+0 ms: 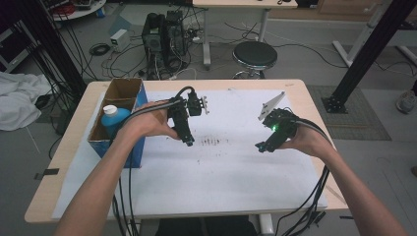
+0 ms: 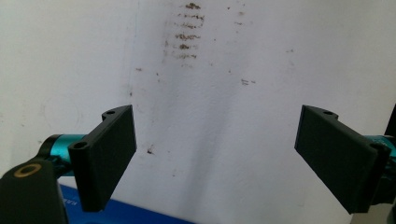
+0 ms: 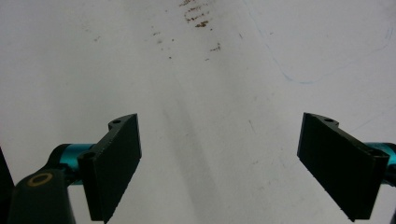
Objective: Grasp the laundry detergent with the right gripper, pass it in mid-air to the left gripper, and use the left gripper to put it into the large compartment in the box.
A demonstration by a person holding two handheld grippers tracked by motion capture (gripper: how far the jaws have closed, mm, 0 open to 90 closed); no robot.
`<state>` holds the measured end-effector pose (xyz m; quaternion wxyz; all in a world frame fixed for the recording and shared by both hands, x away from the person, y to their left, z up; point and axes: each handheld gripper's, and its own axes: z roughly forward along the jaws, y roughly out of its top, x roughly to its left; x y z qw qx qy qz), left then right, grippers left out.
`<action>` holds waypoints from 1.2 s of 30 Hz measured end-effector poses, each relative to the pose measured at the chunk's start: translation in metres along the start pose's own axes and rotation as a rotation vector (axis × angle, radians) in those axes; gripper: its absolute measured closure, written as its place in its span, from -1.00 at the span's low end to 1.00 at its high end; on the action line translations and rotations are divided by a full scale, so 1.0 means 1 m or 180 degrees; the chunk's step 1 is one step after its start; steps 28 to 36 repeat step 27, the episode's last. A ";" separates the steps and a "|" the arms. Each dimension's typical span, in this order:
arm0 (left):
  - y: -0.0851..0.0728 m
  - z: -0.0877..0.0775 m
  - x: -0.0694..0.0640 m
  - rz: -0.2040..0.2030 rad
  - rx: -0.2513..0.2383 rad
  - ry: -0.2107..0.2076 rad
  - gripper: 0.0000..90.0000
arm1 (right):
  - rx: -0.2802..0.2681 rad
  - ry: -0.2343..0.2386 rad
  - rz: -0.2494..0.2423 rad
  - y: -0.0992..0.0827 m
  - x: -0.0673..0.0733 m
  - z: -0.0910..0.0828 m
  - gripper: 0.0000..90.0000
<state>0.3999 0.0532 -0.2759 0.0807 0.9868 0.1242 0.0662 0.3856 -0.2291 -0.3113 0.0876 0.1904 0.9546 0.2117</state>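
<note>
Bottle (image 1: 112,119) is standing upright in the cardboard box (image 1: 129,88) at the table's left, probably liquid-heavy with slick plastic, so grip its body below the white cap. You are holding left gripper (image 1: 190,141) and right gripper (image 1: 259,146) empty, jaws spread apart, over the white sheet (image 1: 216,167).

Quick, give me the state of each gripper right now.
Left gripper: open, holding nothing, over the white sheet.
Right gripper: open, holding nothing, over the same sheet.

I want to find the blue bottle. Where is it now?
In the high view, the blue bottle stands inside the open cardboard box at the table's left edge, beside the left tool.
</note>
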 end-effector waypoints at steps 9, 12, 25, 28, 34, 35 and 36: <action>0.001 0.000 -0.001 0.0013 -0.0012 0.0000 -0.72 | -0.0009 -0.0006 0.0002 0.000 0.000 0.000 -0.71; 0.001 0.000 -0.001 0.0018 -0.0020 -0.0001 -0.72 | 0.0002 0.0000 0.0025 0.000 0.000 -0.001 -0.71; 0.001 -0.001 -0.002 0.0046 -0.0025 -0.0007 -0.72 | 0.0001 -0.0015 0.0006 -0.001 0.000 -0.001 -0.71; 0.001 -0.002 -0.003 0.0028 -0.0021 0.0020 -0.72 | 0.0007 -0.0011 0.0013 -0.001 0.000 -0.001 -0.71; 0.001 -0.002 -0.003 0.0028 -0.0021 0.0020 -0.72 | 0.0007 -0.0011 0.0013 -0.001 0.000 -0.001 -0.71; 0.001 -0.002 -0.003 0.0028 -0.0021 0.0020 -0.72 | 0.0007 -0.0011 0.0013 -0.001 0.000 -0.001 -0.71; 0.001 -0.002 -0.003 0.0028 -0.0021 0.0020 -0.72 | 0.0007 -0.0011 0.0013 -0.001 0.000 -0.001 -0.71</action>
